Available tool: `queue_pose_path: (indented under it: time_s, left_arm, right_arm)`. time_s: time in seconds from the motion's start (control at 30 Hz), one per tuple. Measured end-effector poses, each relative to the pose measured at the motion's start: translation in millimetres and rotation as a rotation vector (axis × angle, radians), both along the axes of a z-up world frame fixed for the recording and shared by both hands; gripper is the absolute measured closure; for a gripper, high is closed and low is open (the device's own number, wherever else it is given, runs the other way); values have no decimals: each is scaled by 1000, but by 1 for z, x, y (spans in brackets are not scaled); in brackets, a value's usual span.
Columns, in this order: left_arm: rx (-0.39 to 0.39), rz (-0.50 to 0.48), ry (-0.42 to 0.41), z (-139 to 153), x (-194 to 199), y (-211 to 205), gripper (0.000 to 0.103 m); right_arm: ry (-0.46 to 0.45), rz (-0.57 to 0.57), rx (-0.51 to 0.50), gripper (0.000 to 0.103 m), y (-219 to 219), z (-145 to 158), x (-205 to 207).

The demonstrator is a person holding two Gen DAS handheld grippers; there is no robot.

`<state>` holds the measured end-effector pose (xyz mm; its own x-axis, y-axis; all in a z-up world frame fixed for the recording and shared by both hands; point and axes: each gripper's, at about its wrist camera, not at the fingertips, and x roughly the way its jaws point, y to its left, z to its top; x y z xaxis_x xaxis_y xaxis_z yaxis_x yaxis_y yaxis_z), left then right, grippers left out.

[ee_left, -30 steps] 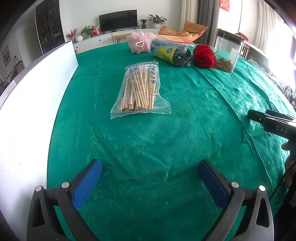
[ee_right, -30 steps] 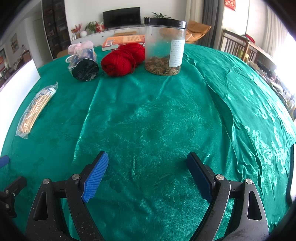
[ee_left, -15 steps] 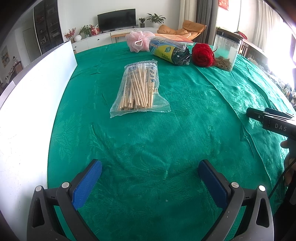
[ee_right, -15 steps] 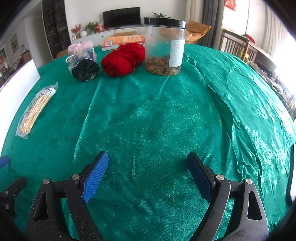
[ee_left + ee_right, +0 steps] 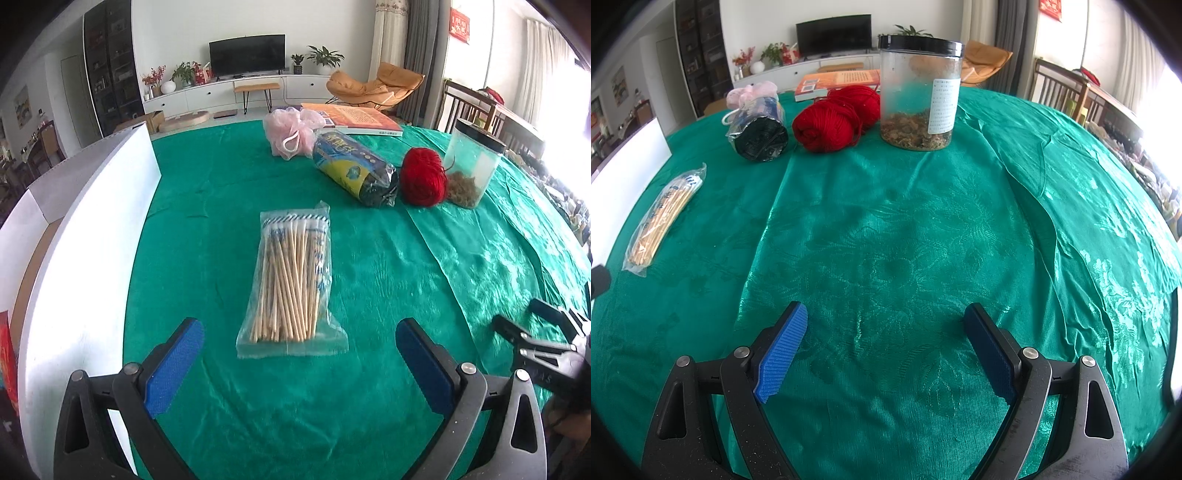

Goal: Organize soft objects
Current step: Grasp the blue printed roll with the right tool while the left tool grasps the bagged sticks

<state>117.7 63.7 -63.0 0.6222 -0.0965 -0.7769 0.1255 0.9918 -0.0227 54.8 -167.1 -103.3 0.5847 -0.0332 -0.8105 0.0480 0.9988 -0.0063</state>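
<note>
pink mesh pouf [image 5: 291, 131] sitting at the far edge of the tabletop [image 5: 369, 280], white loop hanging off its front. red yarn [image 5: 423, 181] well to its right along that far edge, seen in the right wrist view as two balls touching. between pouf and yarn, a blue-and-yellow wrapped roll [image 5: 354, 168] lying on its side, dark end toward the camera, touching the pouf's side and just beside the yarn. right of the yarn, touching it, an upright clear jar [image 5: 471, 166] with a black lid and brown bits in the bottom. orange book [image 5: 354, 118] flat behind the pouf. nearer in, mid-table, a clear bag of wooden sticks [image 5: 291, 284] lying flat, apart from the rest. white board [image 5: 88, 236] standing along the left edge. left gripper [image 5: 299, 363] released, blue pads spread wide, low over the near edge just short of the stick bag. right gripper [image 5: 886, 349] likewise spread, holding nothing, over bare green cloth at the near edge.
</note>
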Motion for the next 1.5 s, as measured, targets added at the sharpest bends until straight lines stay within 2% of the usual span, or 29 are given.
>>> queue_pose_path:
  time_s: [0.13,0.33,0.43,0.53,0.6,0.7,0.77,0.83,0.93,1.07,1.1,1.13,1.23,1.3,1.5]
  left_arm:
    - [56,39,16,-13,35,-7,0]
    - [11,182,103,-38,79,15,0]
    - [-23,229,119,-51,85,25,0]
    - [20,237,77,-54,83,20,0]
    - [19,233,73,-54,83,18,0]
    - [18,233,72,-54,83,16,0]
    - [18,233,72,-54,83,16,0]
    - [16,233,72,-54,83,16,0]
    - [13,233,72,-55,81,17,0]
    - [12,233,72,-54,79,20,0]
    - [12,233,72,-54,79,20,0]
    - [12,233,71,-54,79,19,0]
    - [12,233,72,-55,79,20,0]
    - [12,233,72,-54,79,20,0]
    - [12,234,72,-55,79,20,0]
  right_arm:
    - [0,0,0,14,0,0,0]
    - [0,0,0,14,0,0,0]
    - [0,0,1,14,0,0,0]
    - [19,15,-2,15,2,2,4]
    - [-5,49,50,15,8,17,17]
    - [-146,105,60,15,26,58,50]
    - [-174,173,67,15,46,78,89]
    - [-142,248,49,15,71,83,134]
    - [-55,317,-67,17,110,65,189]
    - [48,331,-118,18,130,28,226]
    - [77,334,-127,23,131,19,229]
    - [112,344,-119,45,130,12,229]
    - [96,331,-133,46,128,14,209]
    - [94,329,-82,46,120,22,187]
    - [2,255,3,46,65,54,93]
